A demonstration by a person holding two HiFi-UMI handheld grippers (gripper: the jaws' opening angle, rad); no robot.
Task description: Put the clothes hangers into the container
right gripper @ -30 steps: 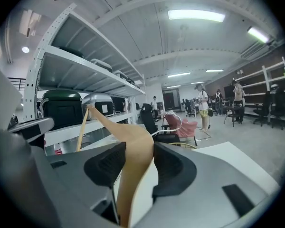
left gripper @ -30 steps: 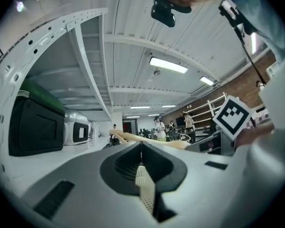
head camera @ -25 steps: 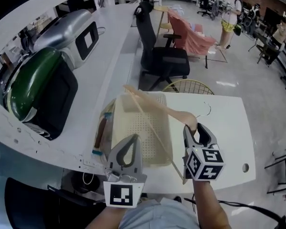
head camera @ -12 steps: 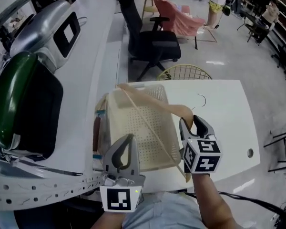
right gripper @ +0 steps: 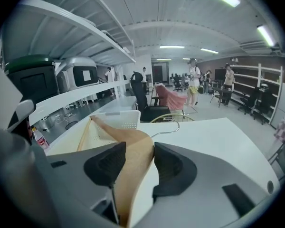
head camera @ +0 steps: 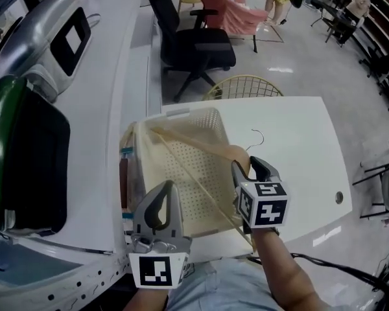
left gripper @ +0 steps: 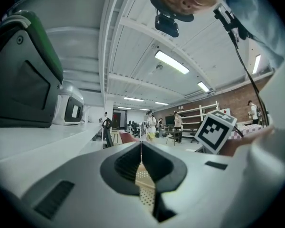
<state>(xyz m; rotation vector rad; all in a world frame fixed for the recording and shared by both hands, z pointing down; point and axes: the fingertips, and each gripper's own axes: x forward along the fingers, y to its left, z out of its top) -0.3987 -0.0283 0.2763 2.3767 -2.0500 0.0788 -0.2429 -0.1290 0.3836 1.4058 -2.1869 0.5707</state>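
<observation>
The right claw is clamped on the shoulder of a wooden hanger, at the basket's right rim. The hanger slants across the basket's open top, hook over the counter. The left claw, jaws together and empty, sits at the basket's near rim.

left gripper: grey shell, black-white square markings
right gripper: dark grey, same markings
shirt: pale blue
cable: thin, black
</observation>
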